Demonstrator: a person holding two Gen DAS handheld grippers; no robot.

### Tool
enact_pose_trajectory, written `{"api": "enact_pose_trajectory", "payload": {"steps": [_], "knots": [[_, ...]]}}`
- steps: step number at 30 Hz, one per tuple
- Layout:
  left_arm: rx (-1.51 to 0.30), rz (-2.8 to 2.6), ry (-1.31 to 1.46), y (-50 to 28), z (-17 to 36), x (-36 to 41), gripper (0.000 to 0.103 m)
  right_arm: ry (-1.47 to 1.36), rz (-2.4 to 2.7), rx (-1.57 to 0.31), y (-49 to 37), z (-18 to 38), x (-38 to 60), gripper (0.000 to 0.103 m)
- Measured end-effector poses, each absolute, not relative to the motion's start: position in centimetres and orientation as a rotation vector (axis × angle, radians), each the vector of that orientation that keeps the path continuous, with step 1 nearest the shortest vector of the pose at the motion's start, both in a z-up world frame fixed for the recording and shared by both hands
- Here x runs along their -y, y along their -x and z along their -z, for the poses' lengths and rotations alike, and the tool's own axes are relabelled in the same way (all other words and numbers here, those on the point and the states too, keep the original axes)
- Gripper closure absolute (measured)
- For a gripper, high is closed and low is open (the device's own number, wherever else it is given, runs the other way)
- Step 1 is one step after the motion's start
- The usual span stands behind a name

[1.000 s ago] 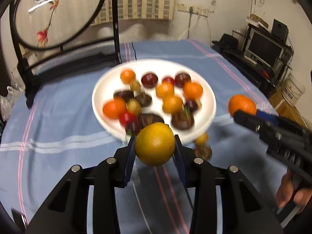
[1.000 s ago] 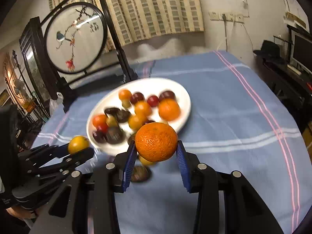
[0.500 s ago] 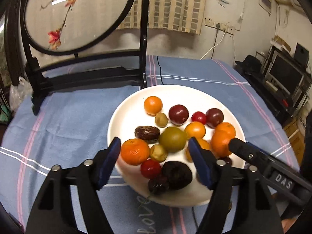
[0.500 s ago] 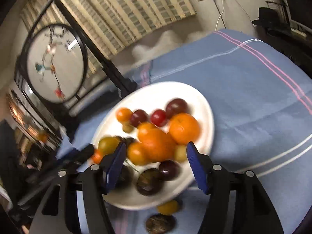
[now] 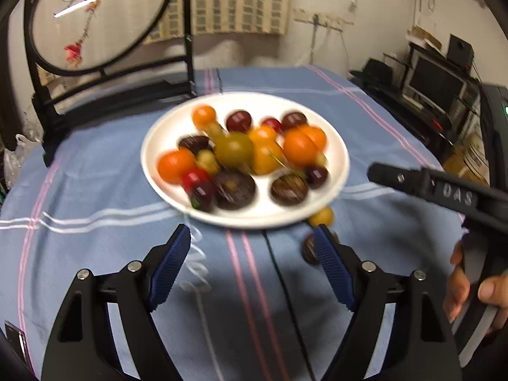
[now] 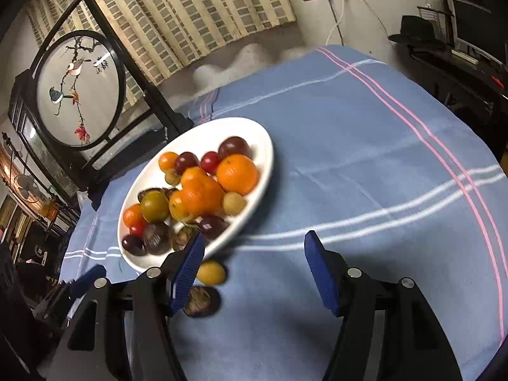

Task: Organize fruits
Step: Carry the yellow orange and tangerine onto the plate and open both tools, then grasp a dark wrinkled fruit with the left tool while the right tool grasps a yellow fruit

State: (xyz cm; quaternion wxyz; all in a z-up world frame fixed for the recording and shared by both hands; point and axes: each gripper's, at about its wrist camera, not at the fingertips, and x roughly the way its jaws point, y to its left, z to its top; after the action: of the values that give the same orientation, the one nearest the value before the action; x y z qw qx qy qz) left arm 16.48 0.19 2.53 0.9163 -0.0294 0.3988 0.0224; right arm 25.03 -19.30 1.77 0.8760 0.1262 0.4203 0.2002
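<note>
Both hand-held grippers hang empty over the desk — the left hand-held gripper [image 5: 252, 255] with jaws opening, the right hand-held gripper [image 6: 254, 268] with jaws apart. Two stray fruits — a yellow fruit [image 6: 210, 272] and a dark fruit [image 6: 201, 301] — lie just near of the full plate [image 6: 265, 146], beside the right gripper's left finger, nearer that hand.

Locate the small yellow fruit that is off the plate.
The small yellow fruit lies on the blue cloth just off the white plate, beside a dark fruit.

Blue striped tablecloth [image 6: 365, 146] w/ round bird-painting screen [image 5: 95, 16] at back — checked curtain [image 6: 197, 9], monitor [image 5: 435, 85] rt.
</note>
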Motion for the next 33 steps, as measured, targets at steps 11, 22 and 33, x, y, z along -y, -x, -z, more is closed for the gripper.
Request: {"api": "enact_pose_trajectory", "payload": {"steps": [11,22,33], "knots": [[-0.927,0.007,0.056,-17.9,0.9,4.0,0.029,-0.274,-0.417,-0.866,-23.6,-2.2,20.4,0.036],[-0.931,0.013,0.008,-17.9,1.2,3.7,0.066,-0.157,-0.435,-0.869,-23.3,-2.0,18.6,0.036],[-0.901,-0.023,0.038,-14.0,0.7,-2.0,0.066,0.136,-0.457,-0.88,-21.7,-0.1,12.1,0.038]]}}
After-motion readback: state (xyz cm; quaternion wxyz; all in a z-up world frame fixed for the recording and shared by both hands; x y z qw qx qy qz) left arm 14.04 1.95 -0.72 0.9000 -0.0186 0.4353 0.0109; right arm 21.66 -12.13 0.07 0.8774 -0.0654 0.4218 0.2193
